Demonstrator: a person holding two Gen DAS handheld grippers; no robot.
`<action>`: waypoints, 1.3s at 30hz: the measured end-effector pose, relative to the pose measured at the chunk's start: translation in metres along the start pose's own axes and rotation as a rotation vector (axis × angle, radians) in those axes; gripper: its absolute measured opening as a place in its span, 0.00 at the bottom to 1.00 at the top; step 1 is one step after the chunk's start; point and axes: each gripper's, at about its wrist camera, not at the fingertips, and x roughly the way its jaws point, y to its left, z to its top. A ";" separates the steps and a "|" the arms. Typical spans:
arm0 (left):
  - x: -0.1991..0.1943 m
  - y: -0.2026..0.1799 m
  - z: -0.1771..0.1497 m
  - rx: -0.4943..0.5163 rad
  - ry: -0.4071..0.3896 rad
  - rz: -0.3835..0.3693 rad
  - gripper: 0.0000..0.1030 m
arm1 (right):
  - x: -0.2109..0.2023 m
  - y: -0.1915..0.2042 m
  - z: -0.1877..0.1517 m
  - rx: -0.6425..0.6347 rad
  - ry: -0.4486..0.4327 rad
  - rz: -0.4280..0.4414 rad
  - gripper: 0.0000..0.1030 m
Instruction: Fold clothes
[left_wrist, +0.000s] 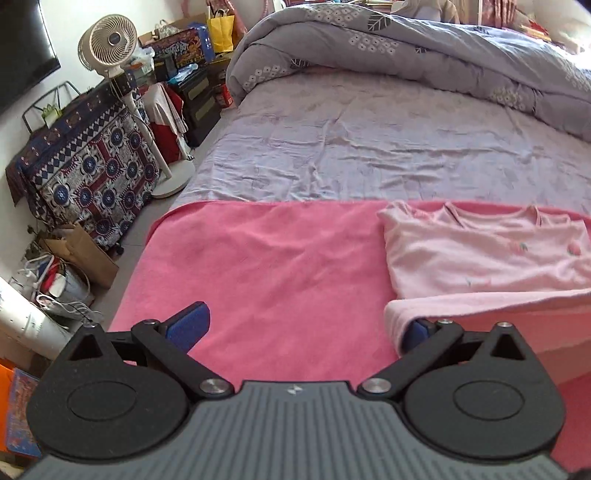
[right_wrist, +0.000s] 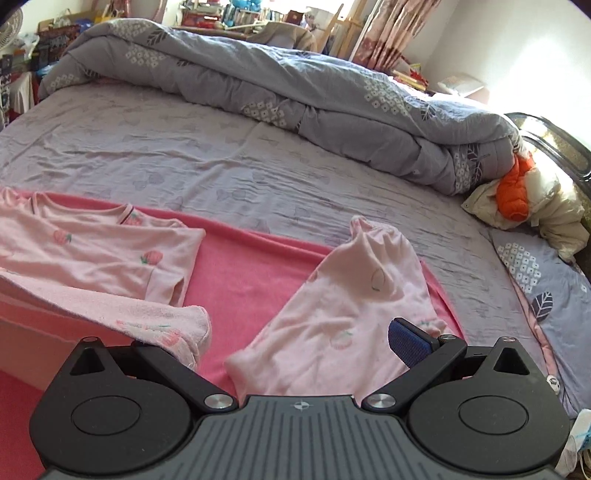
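Pink terry cloth, a blanket (left_wrist: 266, 266), covers the near end of the bed (left_wrist: 369, 147), and the pale pink top (left_wrist: 487, 254) with strawberry prints lies flat on it at about two o'clock in the left wrist view. At nine to ten o'clock beside the bed stand a white pedestal fan (left_wrist: 110, 44), a patterned cloth over low furniture (left_wrist: 92, 162) and a brown paper bag (left_wrist: 88, 254). The left tongs (left_wrist: 306, 328) are spread wide; the left blue pad (left_wrist: 188, 325) hangs bare over the blanket, while the right pad is mostly hidden under the top's raised lower hem (left_wrist: 480, 306), which drapes over that finger. Whether the hem is gripped cannot be told, since the fingers stand far apart.

In the right wrist view the same hem (right_wrist: 166, 325) drapes over the left finger of the right tongs (right_wrist: 295, 339), also wide open. Pale pink trousers (right_wrist: 351, 306) lie rumpled at twelve to one o'clock, just beyond the right blue pad (right_wrist: 410, 341) and apart from the top. A rolled grey quilt (right_wrist: 295, 92) crosses the far bed, and at two o'clock an orange and cream jacket (right_wrist: 524, 195) is heaped by the headboard.
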 end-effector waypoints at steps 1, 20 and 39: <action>0.015 -0.002 0.010 -0.003 0.014 -0.012 1.00 | 0.014 0.000 0.012 0.002 0.009 0.001 1.00; 0.218 0.013 0.083 -0.353 0.609 -0.252 1.00 | 0.203 0.063 0.118 -0.229 0.323 0.196 1.00; 0.245 0.045 0.063 -0.884 0.804 -0.592 0.99 | 0.258 0.012 0.123 0.487 0.538 0.641 1.00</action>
